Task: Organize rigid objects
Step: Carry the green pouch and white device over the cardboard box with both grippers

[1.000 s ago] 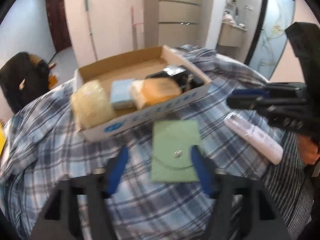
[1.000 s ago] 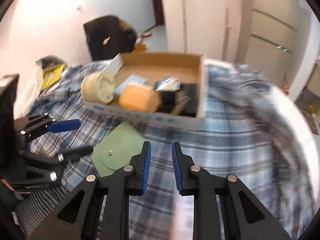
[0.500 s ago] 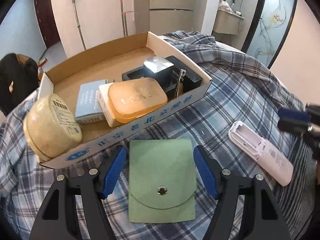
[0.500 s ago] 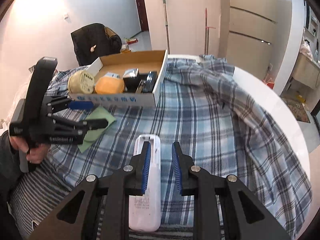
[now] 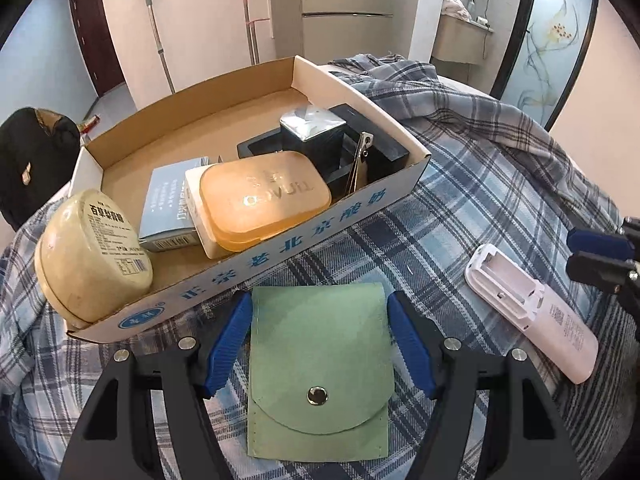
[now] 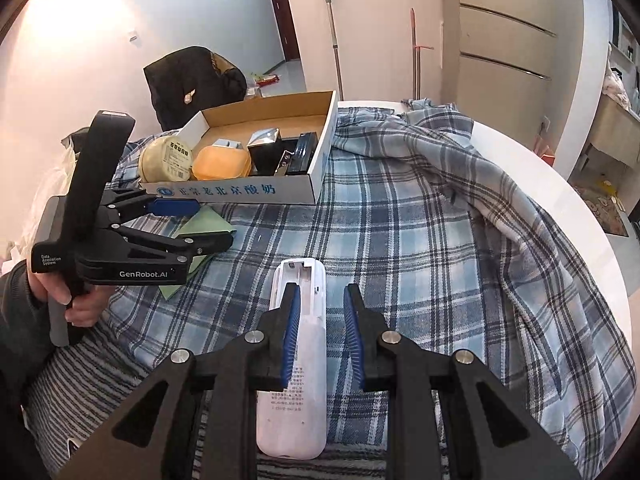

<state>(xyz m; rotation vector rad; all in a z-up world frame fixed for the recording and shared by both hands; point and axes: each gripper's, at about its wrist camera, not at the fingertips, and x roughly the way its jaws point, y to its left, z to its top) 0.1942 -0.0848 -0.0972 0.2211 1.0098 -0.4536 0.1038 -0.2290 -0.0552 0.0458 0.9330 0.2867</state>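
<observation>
Pick-up stage, two items left outside the cardboard box (image 5: 280, 248). Your left gripper (image 5: 318, 344) stands with its jaws wide, one blue pad on each side of the green snap pouch (image 5: 320, 364), which lies flat on the plaid cloth (image 5: 460, 200) just in front of the box's printed wall. The pads look close to the pouch's edges; whether they touch cannot be told. Your right gripper (image 6: 322, 334) hangs over the white remote (image 6: 298, 344) with its jaws narrow and nothing clamped: the left pad overlaps the remote's body while the right pad stands off it, so the opening seems too small to straddle the case.

Inside the box you already have a round cream tin (image 5: 92, 256), an orange soap case (image 5: 264, 200), a pale blue carton (image 5: 170, 208) and dark boxed items at the far end.

Likely next move: close the left pads on the pouch and lift it over the near wall into free floor at the back. The pouch is thin and soft, so you may need to press low to catch it. For the remote, widen the right jaws and centre them first.
</observation>
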